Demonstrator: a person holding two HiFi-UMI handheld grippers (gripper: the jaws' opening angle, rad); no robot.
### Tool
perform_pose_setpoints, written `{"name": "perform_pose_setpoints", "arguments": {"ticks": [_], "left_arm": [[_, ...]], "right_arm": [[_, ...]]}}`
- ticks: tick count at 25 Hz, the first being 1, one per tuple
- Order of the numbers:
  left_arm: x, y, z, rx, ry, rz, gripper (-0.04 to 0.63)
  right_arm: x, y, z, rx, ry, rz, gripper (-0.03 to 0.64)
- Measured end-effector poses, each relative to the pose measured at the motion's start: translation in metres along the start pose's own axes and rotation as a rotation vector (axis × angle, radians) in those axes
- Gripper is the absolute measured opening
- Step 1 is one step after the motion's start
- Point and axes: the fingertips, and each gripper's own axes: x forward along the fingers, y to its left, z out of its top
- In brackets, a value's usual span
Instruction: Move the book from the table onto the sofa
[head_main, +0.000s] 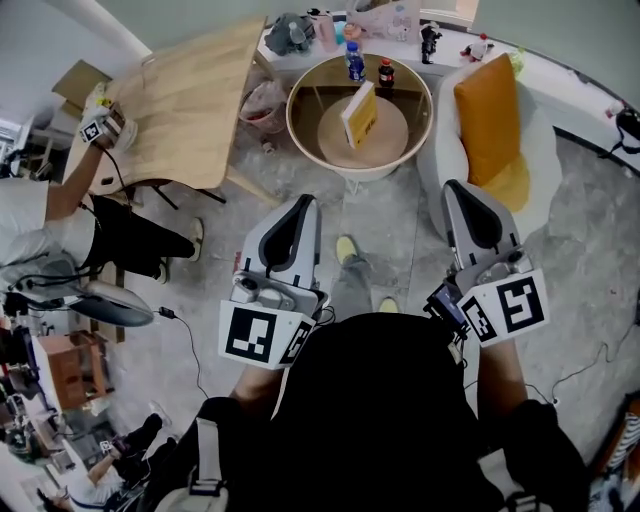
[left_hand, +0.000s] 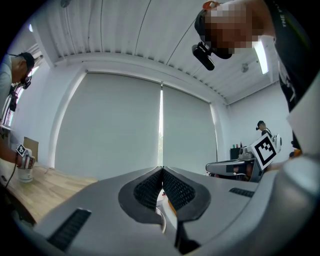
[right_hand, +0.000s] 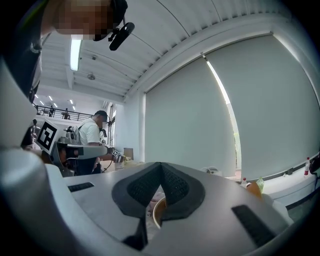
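Note:
The book (head_main: 360, 113), yellow with a white cover, stands upright on the round wooden table (head_main: 300, 120) ahead of me. To the table's right is the white sofa (head_main: 540, 140) with an orange cushion (head_main: 489, 115). My left gripper (head_main: 305, 204) and right gripper (head_main: 455, 190) are held level in front of my body, short of the table, both shut and empty. In the left gripper view the left gripper (left_hand: 161, 170) has its pads touching. The right gripper (right_hand: 160, 165) looks the same in its own view, with the table rim (right_hand: 155, 212) showing below the jaws.
Two bottles (head_main: 356, 62) stand at the table's far edge. A light wooden desk (head_main: 190, 100) is at the left, where another person (head_main: 40, 225) holds a marked gripper (head_main: 103, 125). A bin (head_main: 262, 106) stands between desk and table. Small items line the window ledge (head_main: 400, 22).

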Motion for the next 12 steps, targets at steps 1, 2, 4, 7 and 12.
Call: {"name": "perform_pose_setpoints", "arguments": {"ticks": [1,2,4,7,12], "left_arm": [[0.005,0.005,-0.002,-0.005,0.003,-0.003,0.011],[0.012,0.011,-0.003,-0.009,0.005,-0.007,0.011],[0.026,0.023,-0.004,-0.017,0.005,-0.014,0.011],[0.047,0.043,-0.002,-0.031,0.001,-0.02,0.011],[0.073,0.076,-0.002,-0.047,-0.004,-0.035,0.011]], "right_arm": [[0.007,-0.003,0.0,-0.001,0.004,-0.004,0.01],[0.013,-0.007,0.001,-0.002,0.008,-0.009,0.011],[0.028,-0.015,0.002,-0.002,0.017,-0.02,0.011],[0.052,-0.025,0.005,-0.005,0.034,-0.032,0.011],[0.09,-0.031,0.009,-0.011,0.047,-0.049,0.01]]}}
